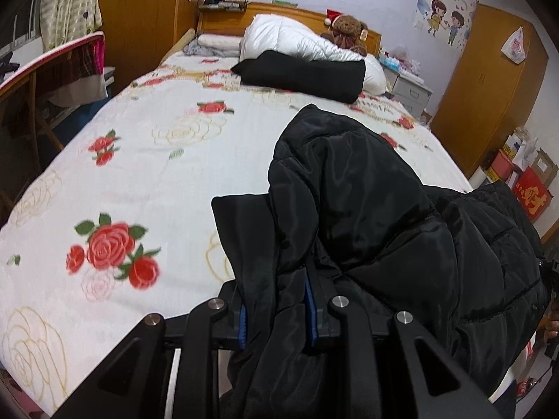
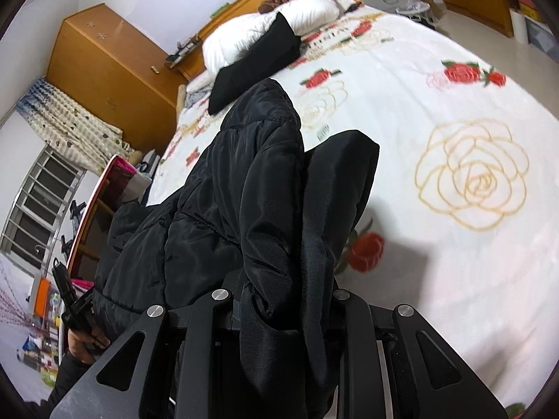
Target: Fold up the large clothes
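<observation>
Over the near end of the bed [image 1: 146,174]: black padded jacket [image 1: 367,209], bunched and raised above the rose-print bedspread [image 2: 454,174], spanning between both tongs.
Left tongs [image 1: 276,317]: blue-padded fingers [image 1: 309,310] nearly closed, pinching a fold of the jacket edge.
Right tongs [image 2: 284,303]: closed onto jacket fabric; fingertips hidden by the cloth.
Far end of bed: white duvet [image 1: 297,40], folded; black folded garment [image 1: 300,73] lying against it; brown teddy bear [image 1: 347,31] in a red hat at the wooden headboard [image 1: 276,12].
Far right: wooden wardrobe [image 1: 489,87].
</observation>
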`<move>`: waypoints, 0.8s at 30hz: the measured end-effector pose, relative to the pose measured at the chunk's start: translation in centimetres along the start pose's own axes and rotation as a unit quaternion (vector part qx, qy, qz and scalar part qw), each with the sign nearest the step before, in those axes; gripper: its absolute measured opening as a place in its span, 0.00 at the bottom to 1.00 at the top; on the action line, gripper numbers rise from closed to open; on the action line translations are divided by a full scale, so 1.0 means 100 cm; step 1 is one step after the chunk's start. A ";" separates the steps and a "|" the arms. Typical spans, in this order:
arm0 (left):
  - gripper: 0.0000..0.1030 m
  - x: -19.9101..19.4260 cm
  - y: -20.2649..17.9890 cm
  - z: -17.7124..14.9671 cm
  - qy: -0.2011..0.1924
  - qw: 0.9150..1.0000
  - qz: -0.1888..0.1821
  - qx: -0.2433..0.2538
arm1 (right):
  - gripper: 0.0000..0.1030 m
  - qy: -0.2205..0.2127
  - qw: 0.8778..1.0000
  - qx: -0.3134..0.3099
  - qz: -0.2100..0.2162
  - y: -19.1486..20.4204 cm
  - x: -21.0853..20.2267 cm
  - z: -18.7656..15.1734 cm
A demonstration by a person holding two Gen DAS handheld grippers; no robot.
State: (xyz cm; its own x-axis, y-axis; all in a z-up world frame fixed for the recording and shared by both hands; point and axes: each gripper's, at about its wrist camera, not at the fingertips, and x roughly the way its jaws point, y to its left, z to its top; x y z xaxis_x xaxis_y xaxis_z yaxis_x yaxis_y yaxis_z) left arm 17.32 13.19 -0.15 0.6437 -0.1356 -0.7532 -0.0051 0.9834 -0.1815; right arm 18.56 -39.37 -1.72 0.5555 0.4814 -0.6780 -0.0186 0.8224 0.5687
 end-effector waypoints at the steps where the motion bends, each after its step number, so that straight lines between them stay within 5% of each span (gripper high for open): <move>1: 0.25 0.004 0.001 -0.004 0.005 1.000 0.000 -0.002 | 0.23 0.005 1.000 0.003 -0.003 -0.004 0.005 -0.002; 9: 0.26 0.030 0.017 -0.033 0.026 1.000 0.002 -0.016 | 0.25 0.032 0.999 0.024 -0.021 -0.031 0.031 -0.016; 12: 0.28 0.037 0.025 -0.049 0.037 0.999 -0.001 -0.032 | 0.32 0.040 0.998 0.041 -0.022 -0.042 0.035 -0.024; 16: 0.37 0.038 0.033 -0.061 0.044 0.997 0.002 -0.057 | 0.53 0.043 0.997 0.058 -0.031 -0.049 0.033 -0.028; 24: 0.42 0.005 0.034 -0.055 0.032 0.998 0.034 -0.043 | 0.57 0.022 0.996 0.031 -0.085 -0.025 0.001 -0.020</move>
State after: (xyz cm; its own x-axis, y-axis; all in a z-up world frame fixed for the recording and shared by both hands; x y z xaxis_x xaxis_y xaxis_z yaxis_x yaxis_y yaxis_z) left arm 13.39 15.80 -4.65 0.5889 -0.0788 -0.8044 -0.1150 0.9769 -0.1799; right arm 17.02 -40.78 -4.15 0.5087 0.3517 -0.7859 0.1249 0.8729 0.4715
